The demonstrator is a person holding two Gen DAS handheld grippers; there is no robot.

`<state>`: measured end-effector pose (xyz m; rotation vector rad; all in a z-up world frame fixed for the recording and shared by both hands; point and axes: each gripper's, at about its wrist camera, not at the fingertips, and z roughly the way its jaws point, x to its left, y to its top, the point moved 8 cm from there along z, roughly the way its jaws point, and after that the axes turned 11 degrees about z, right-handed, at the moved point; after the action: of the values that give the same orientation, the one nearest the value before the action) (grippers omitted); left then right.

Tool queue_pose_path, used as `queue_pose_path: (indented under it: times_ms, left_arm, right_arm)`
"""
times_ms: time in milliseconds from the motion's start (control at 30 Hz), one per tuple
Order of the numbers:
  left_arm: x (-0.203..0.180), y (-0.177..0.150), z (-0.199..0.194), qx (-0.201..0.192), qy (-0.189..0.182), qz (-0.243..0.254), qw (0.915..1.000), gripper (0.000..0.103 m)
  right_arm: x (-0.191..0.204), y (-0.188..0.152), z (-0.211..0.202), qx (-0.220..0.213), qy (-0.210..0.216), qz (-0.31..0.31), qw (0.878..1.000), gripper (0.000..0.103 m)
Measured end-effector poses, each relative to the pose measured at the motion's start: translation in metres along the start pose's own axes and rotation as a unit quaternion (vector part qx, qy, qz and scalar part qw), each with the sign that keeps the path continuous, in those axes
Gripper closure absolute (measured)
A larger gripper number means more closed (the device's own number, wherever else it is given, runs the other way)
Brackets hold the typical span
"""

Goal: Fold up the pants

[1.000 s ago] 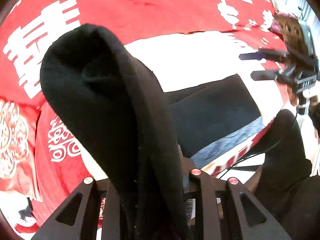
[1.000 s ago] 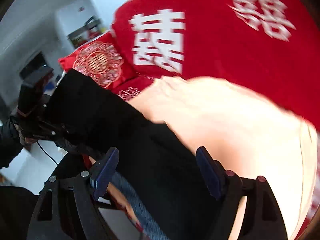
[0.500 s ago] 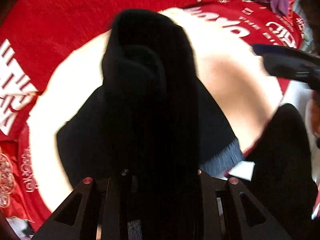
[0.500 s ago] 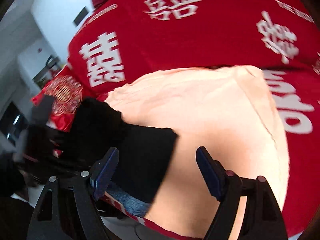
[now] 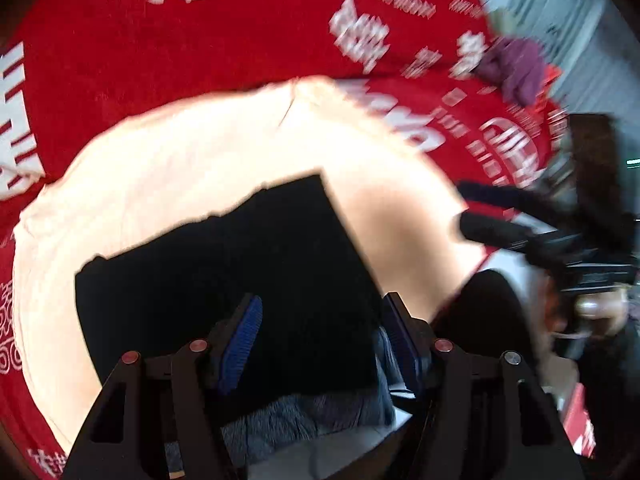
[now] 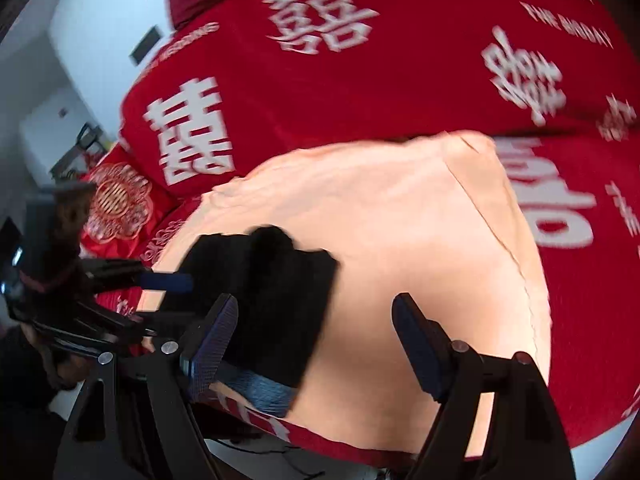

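Black pants (image 5: pixel 224 280) lie folded flat on the peach cloth (image 5: pixel 200 152) over the red bed (image 5: pixel 180 80); soft, light, limp, so I would pinch a doubled edge, probably the near hem, though blur hides it; my left tool (image 5: pixel 320 340) is opening, fabric loose between the pads; right tool (image 6: pixel 316 344) spread, holding nothing.

Folded black pants (image 5: pixel 240 280) block near edge of peach cloth (image 5: pixel 192 160); cloth right of and beyond pants bare. Purple garment (image 5: pixel 516 68) well beyond, far corner.
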<state>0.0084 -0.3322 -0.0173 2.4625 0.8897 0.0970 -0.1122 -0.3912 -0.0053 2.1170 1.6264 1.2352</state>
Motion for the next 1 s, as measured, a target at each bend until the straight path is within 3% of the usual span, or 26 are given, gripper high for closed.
queue_pose_path:
  times_ms: [67, 100, 133, 200, 267, 400, 533, 700, 900, 1000]
  left_arm:
    - [-0.003, 0.000, -0.029, -0.039, -0.033, 0.009, 0.9987, 0.027]
    - [0.000, -0.001, -0.041, -0.055, -0.018, 0.011, 0.9983, 0.011]
    - [0.008, -0.005, -0.052, -0.068, 0.016, 0.014, 0.9974, 0.003]
    - [0.027, -0.017, -0.052, -0.060, 0.067, 0.013, 0.9959, 0.003]
    - [0.047, -0.032, -0.036, -0.025, 0.096, -0.010, 0.9950, 0.003]
    - [0.096, -0.076, 0.003, 0.045, 0.149, -0.095, 0.9832, 0.003]
    - [0.117, -0.106, 0.037, 0.074, 0.128, -0.152, 0.9773, 0.003]
    - [0.119, -0.107, 0.040, 0.070, 0.130, -0.159, 0.9761, 0.001]
    - [0.122, -0.104, 0.041, 0.068, 0.129, -0.154, 0.9773, 0.001]
    - [0.123, -0.102, 0.040, 0.067, 0.126, -0.148, 0.9787, 0.001]
  right_arm:
    - [0.025, 0.005, -0.004, -0.010, 0.019, -0.026, 0.999, 0.021]
    - [0.034, 0.005, -0.004, -0.013, 0.023, -0.035, 0.999, 0.021]
    - [0.047, 0.005, -0.002, -0.011, 0.034, -0.050, 0.998, 0.020]
    - [0.071, -0.003, 0.013, 0.011, 0.052, -0.079, 0.995, 0.019]
    - [0.084, -0.016, 0.038, 0.043, 0.044, -0.109, 0.992, 0.019]
    - [0.085, -0.034, 0.094, 0.087, 0.035, -0.117, 0.989, 0.019]
    - [0.048, -0.037, 0.145, 0.122, 0.013, -0.067, 0.990, 0.019]
    - [0.062, -0.040, 0.124, 0.129, 0.001, -0.096, 0.987, 0.019]
    - [0.099, -0.098, 0.080, 0.151, 0.062, -0.162, 0.973, 0.017]
    - [0.083, -0.117, 0.099, 0.174, 0.023, -0.150, 0.973, 0.017]
